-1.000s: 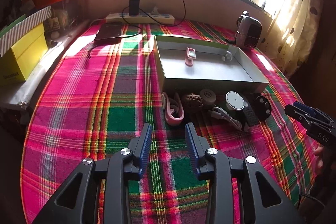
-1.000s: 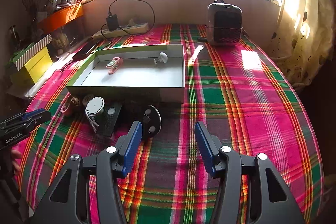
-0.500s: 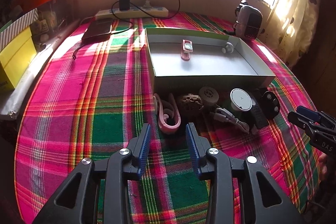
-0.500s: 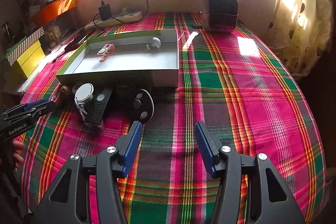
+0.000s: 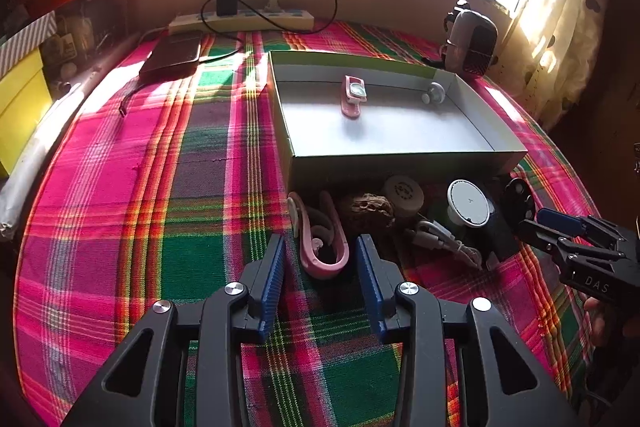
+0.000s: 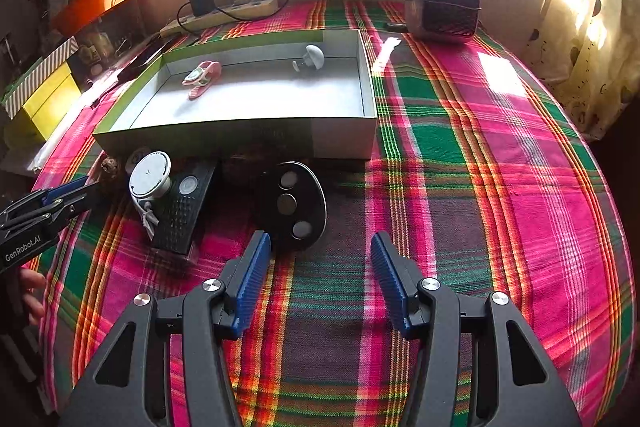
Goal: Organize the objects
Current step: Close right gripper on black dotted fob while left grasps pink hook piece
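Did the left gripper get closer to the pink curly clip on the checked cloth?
Yes. The left gripper has come forward toward the pink U-shaped clip below the grey box, its jaws have just been opening, the clip's bend now between them, untouched.

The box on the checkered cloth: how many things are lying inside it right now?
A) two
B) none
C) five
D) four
A: inside the box only a pink clip and a small white knob-shaped piece lie on its grey floor, while the other bits sit outside on the cloth along its near wall.
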